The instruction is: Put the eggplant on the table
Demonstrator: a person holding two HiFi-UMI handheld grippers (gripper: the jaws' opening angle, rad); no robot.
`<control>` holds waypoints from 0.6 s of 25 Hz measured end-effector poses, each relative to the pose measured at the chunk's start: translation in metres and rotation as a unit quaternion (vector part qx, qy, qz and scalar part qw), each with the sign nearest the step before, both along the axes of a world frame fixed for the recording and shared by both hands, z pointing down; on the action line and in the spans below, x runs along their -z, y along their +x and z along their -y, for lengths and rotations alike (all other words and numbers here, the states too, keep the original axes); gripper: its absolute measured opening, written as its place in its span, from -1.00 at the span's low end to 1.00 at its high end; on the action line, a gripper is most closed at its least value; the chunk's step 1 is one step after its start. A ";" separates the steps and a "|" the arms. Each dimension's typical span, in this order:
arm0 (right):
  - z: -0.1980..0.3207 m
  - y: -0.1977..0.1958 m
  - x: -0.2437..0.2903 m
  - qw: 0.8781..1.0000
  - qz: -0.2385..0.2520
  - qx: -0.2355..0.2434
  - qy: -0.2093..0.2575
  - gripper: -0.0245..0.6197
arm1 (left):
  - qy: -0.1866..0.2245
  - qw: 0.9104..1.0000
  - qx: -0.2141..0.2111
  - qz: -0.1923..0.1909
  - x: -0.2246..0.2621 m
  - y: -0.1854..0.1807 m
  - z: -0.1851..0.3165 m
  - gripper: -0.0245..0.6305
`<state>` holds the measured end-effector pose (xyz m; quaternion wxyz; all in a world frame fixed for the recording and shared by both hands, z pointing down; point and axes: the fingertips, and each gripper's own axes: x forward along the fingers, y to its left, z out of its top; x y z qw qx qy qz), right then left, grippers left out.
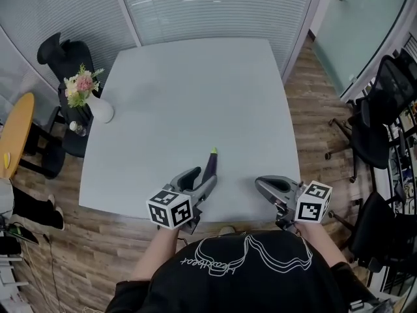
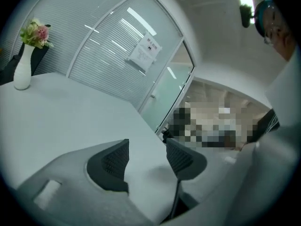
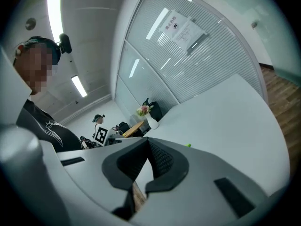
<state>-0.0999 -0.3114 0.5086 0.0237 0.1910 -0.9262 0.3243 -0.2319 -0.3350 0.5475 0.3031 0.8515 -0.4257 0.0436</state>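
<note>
A dark purple eggplant (image 1: pixel 210 164) with a green tip lies on the pale grey table (image 1: pixel 189 90), close to its near edge. My left gripper (image 1: pixel 202 175) hovers just on the near side of it, and one finger covers the eggplant's lower end. Its jaws stand wide open with nothing between them in the left gripper view (image 2: pixel 146 157), where the eggplant does not show. My right gripper (image 1: pixel 258 182) is over the table's near right part, apart from the eggplant, and its pads meet at the tips with nothing held (image 3: pixel 148 147). The eggplant's green tip (image 3: pixel 188 145) shows small beyond it.
A white vase of flowers (image 1: pixel 98 106) stands at the table's left edge. A black chair (image 1: pixel 62 54) and a yellow round table (image 1: pixel 14 132) are to the left. More black chairs (image 1: pixel 381 109) stand at the right on the wooden floor.
</note>
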 end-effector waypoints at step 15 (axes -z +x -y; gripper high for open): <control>-0.005 -0.026 0.026 0.996 -0.004 0.043 0.073 -0.90 | 0.068 0.991 -0.114 -0.030 0.074 0.045 -0.036 -0.79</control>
